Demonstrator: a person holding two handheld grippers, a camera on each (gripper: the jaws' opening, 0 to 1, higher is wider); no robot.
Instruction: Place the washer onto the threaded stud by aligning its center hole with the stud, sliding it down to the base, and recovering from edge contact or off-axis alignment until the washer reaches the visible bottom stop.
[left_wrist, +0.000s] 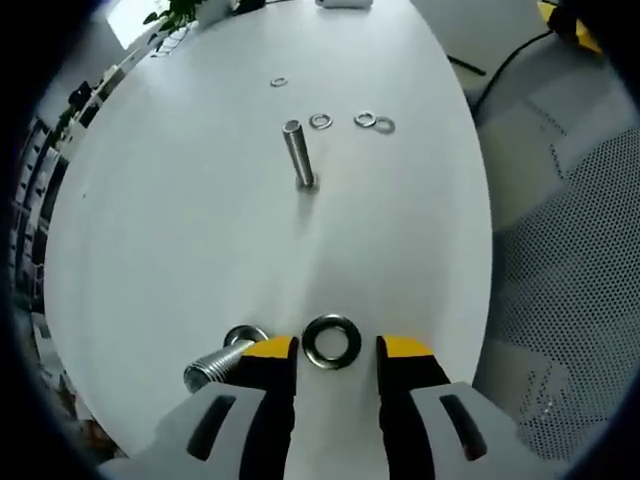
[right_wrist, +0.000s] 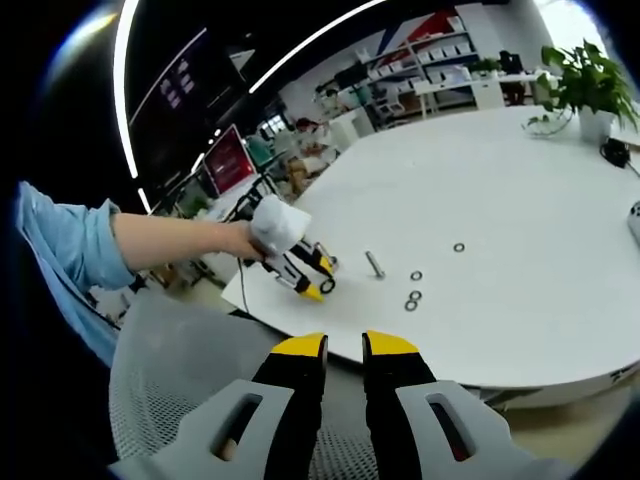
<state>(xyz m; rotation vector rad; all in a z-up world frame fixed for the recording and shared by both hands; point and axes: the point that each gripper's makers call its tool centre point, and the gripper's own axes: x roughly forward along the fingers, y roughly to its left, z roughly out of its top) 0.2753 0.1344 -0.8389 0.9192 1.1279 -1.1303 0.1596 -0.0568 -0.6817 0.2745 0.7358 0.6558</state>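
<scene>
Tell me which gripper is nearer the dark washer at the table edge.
Left. The left gripper has the dark washer lying between its open jaws; the right gripper hangs off the table, well back from it.

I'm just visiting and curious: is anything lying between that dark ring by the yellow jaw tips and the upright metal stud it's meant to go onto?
Nothing visible does. In the left gripper view, the washer lies between the open left gripper's tips, and bare white table stretches to the upright stud. A lying bolt sits off to one side; spare washers lie beyond the stud.
</scene>
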